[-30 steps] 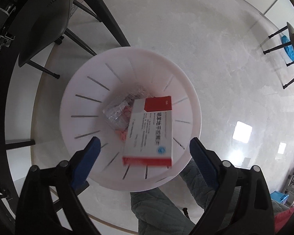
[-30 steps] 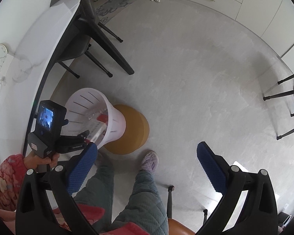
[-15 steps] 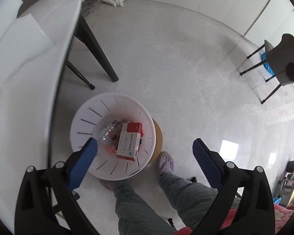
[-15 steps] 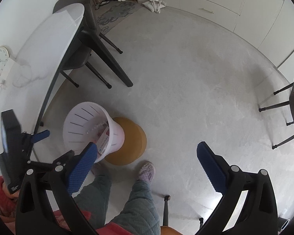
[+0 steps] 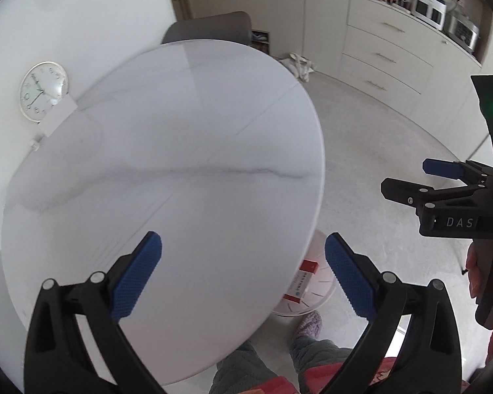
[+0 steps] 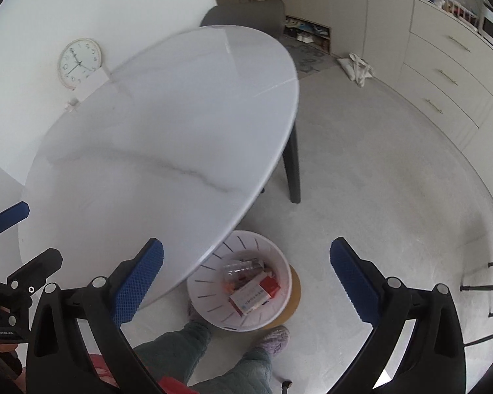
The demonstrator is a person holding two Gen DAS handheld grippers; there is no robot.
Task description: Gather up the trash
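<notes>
Both my grippers, left [image 5: 243, 275] and right [image 6: 246, 277], hang over the surface [image 5: 167, 170], jaws spread, empty. Red-and-white box [image 6: 254, 294] lies in the white bin [image 6: 279, 259] below on the floor.

Table edge [image 5: 318, 151] hides most of bin [image 5: 315, 295] w/ box [image 5: 300, 284]; box print unreadable.
</notes>
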